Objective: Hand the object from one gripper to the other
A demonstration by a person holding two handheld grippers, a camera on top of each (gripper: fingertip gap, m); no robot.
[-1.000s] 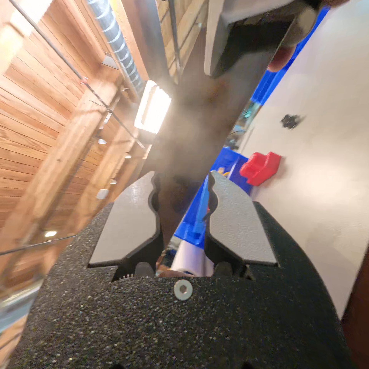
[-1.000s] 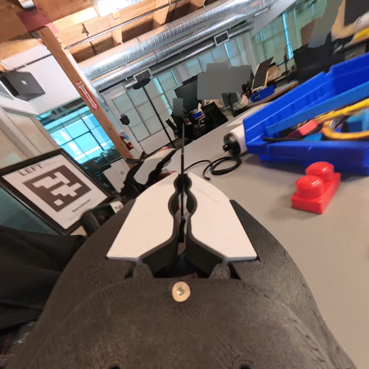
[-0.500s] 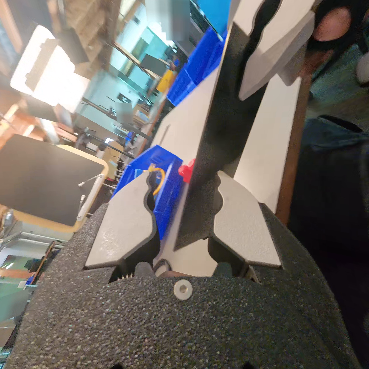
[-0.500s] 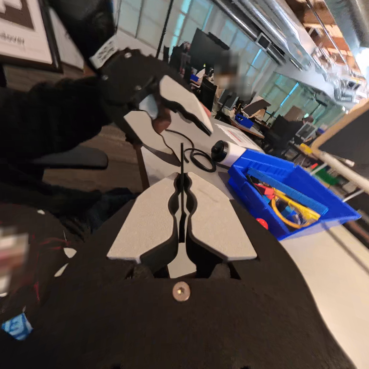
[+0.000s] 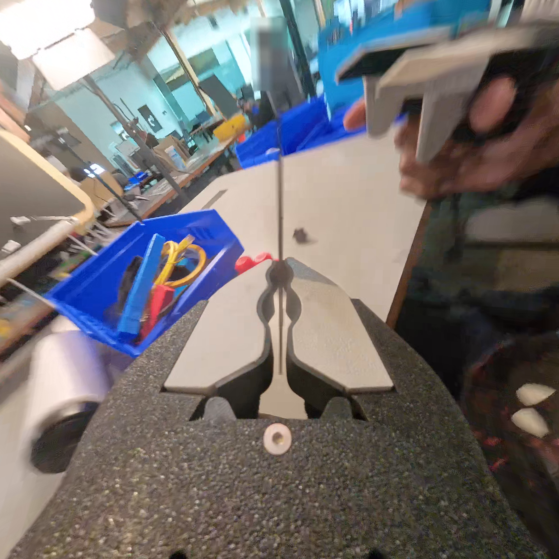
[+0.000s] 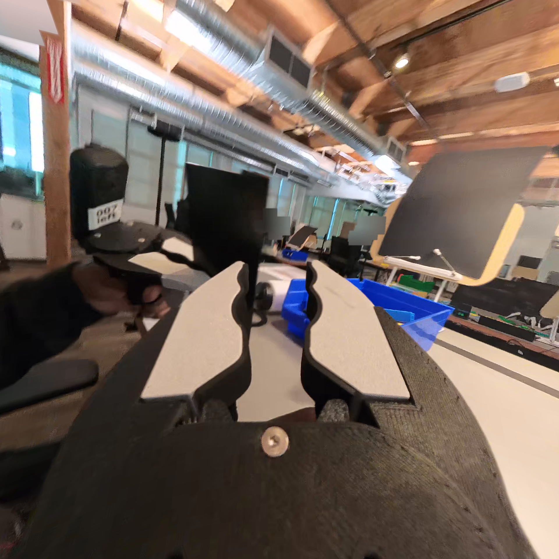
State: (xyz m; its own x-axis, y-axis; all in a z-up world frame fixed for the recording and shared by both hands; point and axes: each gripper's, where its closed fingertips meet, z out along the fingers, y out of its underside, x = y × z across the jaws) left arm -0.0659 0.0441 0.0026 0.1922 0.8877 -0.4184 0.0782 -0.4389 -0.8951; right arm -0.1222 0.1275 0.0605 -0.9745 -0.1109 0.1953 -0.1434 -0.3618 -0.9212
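The object is a thin flat black sheet. In the left wrist view I see it edge-on as a dark line (image 5: 279, 196) rising from my left gripper (image 5: 279, 266), which is shut on it. In the right wrist view the sheet (image 6: 223, 211) shows as a broad dark panel standing up from the left gripper (image 6: 172, 254) at the left. My right gripper (image 6: 276, 269) is open and empty, with the sheet's lower edge just beyond its left fingertip. It also shows blurred at the upper right of the left wrist view (image 5: 357, 96), apart from the sheet.
A grey table (image 5: 348, 211) lies below, its edge on the right. On it are a blue bin (image 5: 90, 290) of cables and parts, a red brick (image 5: 252, 261), a small black piece (image 5: 301, 234) and a white roll (image 5: 60, 378). The bin (image 6: 393, 296) also shows ahead of the right gripper.
The sheet has passed from the right gripper to the left. The left gripper has shut on it; the right gripper has opened and drawn away. Both views have swung round.
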